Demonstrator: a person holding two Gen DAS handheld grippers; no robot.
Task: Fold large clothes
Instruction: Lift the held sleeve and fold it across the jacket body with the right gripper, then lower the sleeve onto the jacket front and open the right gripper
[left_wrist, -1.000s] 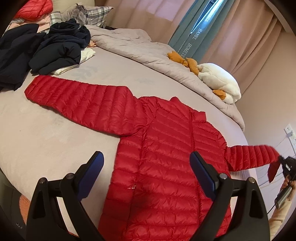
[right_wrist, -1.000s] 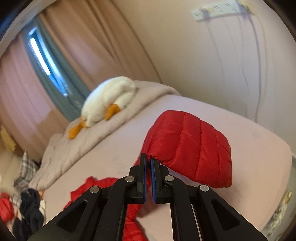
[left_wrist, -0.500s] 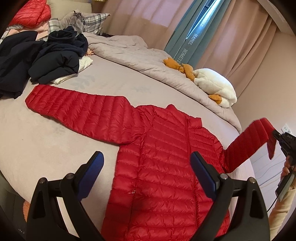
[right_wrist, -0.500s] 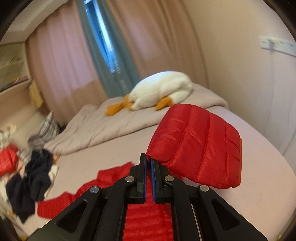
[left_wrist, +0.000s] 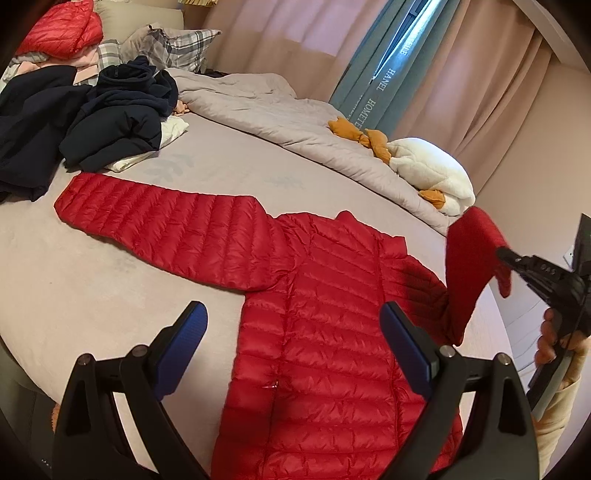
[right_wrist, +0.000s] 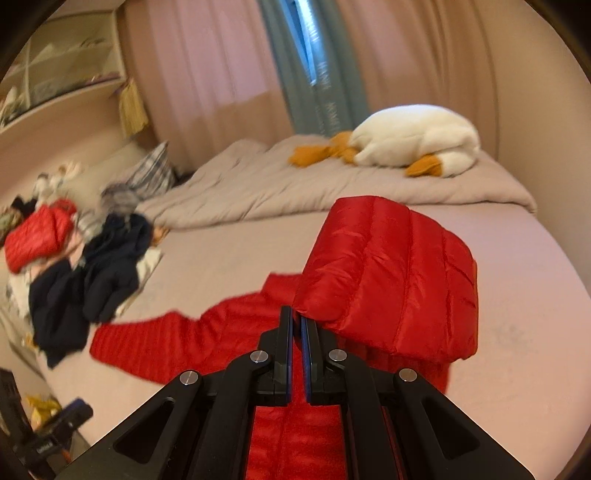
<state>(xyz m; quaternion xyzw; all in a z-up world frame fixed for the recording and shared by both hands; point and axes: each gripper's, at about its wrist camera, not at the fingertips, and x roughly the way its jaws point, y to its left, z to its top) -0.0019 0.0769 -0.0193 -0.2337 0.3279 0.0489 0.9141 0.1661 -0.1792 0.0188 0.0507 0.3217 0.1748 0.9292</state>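
A red quilted puffer jacket (left_wrist: 332, 332) lies spread flat on the bed, its left sleeve (left_wrist: 159, 218) stretched out toward the dark clothes. My right gripper (right_wrist: 296, 319) is shut on the cuff of the right sleeve (right_wrist: 391, 273), which hangs lifted and folded over above the jacket's body. In the left wrist view that gripper (left_wrist: 508, 256) comes in from the right edge with the raised sleeve (left_wrist: 469, 266) draped from it. My left gripper (left_wrist: 291, 332) hovers open over the jacket's lower body, nothing between its blue pads (left_wrist: 406, 347).
A heap of dark navy clothes (left_wrist: 92, 125) lies at the bed's far left, with another red jacket (left_wrist: 62, 29) and plaid pillows behind. A grey duvet (left_wrist: 280, 122) and a white plush duck (left_wrist: 428, 170) lie along the back. Curtains and a wall stand beyond.
The right gripper has carried the right sleeve up off the bed and inward, toward the jacket's body, while rolling. The left gripper has stayed open in nearly the same place.
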